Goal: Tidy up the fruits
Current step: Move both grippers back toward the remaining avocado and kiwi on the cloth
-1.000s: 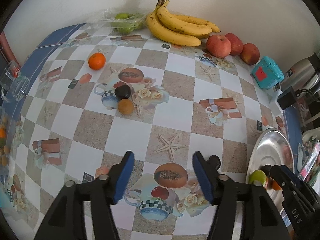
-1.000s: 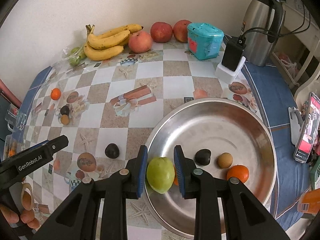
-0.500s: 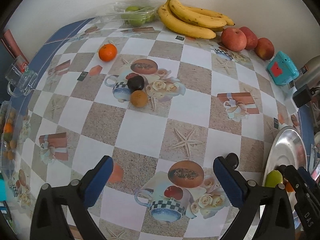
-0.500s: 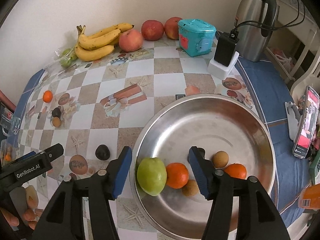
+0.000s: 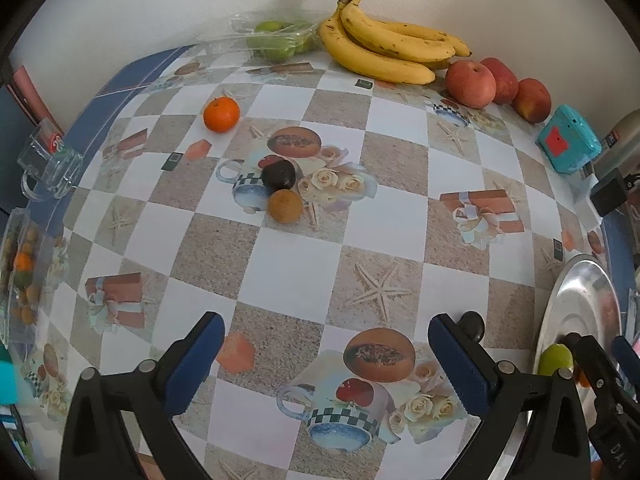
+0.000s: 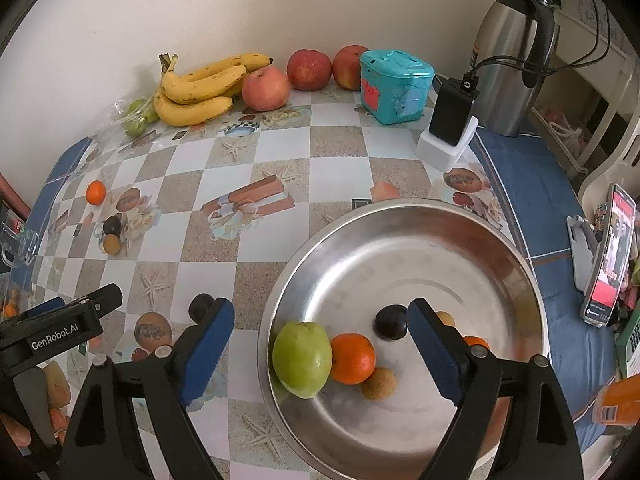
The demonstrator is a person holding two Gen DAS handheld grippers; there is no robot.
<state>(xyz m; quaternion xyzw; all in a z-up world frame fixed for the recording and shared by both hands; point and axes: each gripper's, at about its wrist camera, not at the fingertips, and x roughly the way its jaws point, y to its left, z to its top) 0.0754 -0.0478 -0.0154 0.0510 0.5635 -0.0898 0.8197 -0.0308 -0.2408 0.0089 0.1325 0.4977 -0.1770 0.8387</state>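
The left tongs (image 5: 326,356) hang wide open over the checked desk (image 5: 288,264) with nothing between the blue pads, and the small dark round fruit (image 5: 472,322) sits just beyond the right pad. To the right, the right tongs (image 6: 320,340) are opening over the near side of the shiny steel bowl (image 6: 404,216); the green apple-like fruit (image 6: 302,358) lies free between them, leaning on the orange mandarin (image 6: 353,358).

I judge the step as letting go cleanly: lift the right tongs straight up, so neither pad nudges the green fruit or the small brown fruit (image 6: 378,383).

For room, the far left desk edge carries a clear glass mug (image 5: 50,170). The middle of the desk is open, with a loose mandarin (image 5: 221,114) and a dark and a brown fruit touching. The bowl rim is the nearest edge to clear on the right.
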